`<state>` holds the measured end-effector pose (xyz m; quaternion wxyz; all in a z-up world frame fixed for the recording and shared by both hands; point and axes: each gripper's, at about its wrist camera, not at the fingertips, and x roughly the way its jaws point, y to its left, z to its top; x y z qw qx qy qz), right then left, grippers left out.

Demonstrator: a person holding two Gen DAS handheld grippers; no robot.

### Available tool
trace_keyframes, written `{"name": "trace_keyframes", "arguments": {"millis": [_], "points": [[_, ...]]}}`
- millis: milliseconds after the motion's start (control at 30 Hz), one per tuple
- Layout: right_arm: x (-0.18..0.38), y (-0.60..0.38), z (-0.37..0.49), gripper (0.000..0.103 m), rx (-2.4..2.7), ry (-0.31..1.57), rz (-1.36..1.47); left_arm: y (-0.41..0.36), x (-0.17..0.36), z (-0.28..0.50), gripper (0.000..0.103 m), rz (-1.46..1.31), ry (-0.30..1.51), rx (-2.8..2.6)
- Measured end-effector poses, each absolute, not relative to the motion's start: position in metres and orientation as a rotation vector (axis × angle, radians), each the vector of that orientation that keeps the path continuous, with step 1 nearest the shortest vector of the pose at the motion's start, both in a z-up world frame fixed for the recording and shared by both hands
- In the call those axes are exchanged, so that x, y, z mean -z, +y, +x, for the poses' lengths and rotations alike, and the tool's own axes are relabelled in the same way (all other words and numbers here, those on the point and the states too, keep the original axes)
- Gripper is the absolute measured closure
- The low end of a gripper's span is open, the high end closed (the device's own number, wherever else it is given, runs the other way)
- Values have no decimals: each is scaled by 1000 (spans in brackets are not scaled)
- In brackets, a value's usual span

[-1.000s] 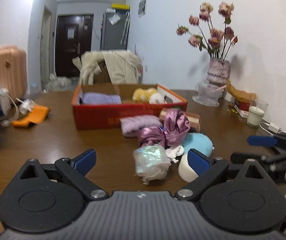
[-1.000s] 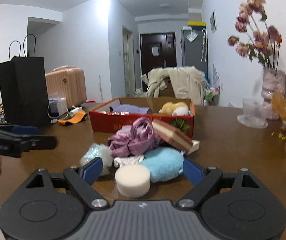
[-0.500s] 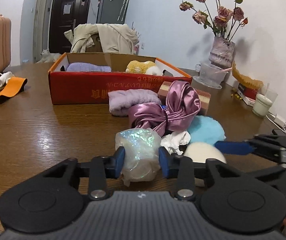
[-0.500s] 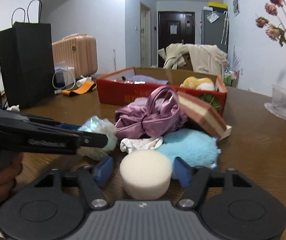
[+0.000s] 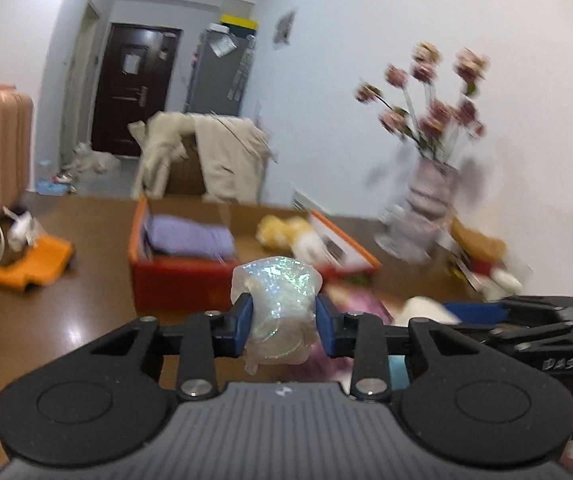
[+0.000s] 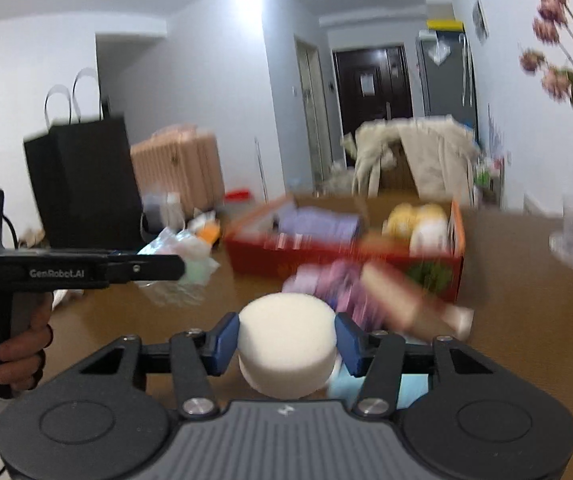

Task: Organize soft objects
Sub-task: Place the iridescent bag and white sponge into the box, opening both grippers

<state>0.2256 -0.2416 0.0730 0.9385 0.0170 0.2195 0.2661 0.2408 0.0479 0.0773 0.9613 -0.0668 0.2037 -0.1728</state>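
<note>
Here the iridescent pouf (image 5: 276, 304) sits pinched between the blue pads of the left gripper (image 5: 282, 322), lifted off the table (image 5: 66, 320) in front of the red box's (image 5: 182, 282) near wall; the white sponge (image 6: 286, 344) is clamped likewise in the right gripper (image 6: 286, 346), its pads pressed to both sides; beyond it, blurred, lie a purple satin piece (image 6: 342, 284) and a layered block (image 6: 402, 296), with a blue plush (image 6: 342, 386) just under the right finger; inside the box rest a lilac cloth (image 5: 190, 236) to the left and a yellow toy (image 5: 282, 230) to the right; farther right stands a vase (image 5: 426, 204) of pink flowers; far left, an orange item (image 5: 32, 264), a pink suitcase (image 6: 178, 172) and a black bag (image 6: 82, 184).
</note>
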Motion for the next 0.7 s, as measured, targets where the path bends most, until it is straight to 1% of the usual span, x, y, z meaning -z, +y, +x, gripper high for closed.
{"name": "trace_keyframes", "arguments": {"millis": [133,167,267,400,433,500,567,600,667,700], "points": [[-101,-233,306,51,-532,425,-18,53,-97,315,68,-75,419,301],[-105,-230,334,51,-530,441,-15,52,-97,335,66,-50,435,275],[-100,-212,426,51,-520,534,-36,49,-78,408,65,29,556,214],[-75,-176,533,51,-475,651,-85,43,-51,472,65,102,653,155],[-68,-166,554,51,-472,673,-98,45,-46,480,63,118,660,150],[-52,-146,587,51,-444,705,-152,47,-38,494,56,135,673,140],[-33,-129,607,51,-398,738,-241,51,-32,501,53,131,687,138],[-24,-123,613,50,-392,759,-265,53,-31,501,50,121,681,147],[-16,-117,619,48,-411,778,-267,57,-31,498,47,106,670,162],[-14,-116,621,46,-420,782,-246,59,-32,497,43,99,665,169]]}}
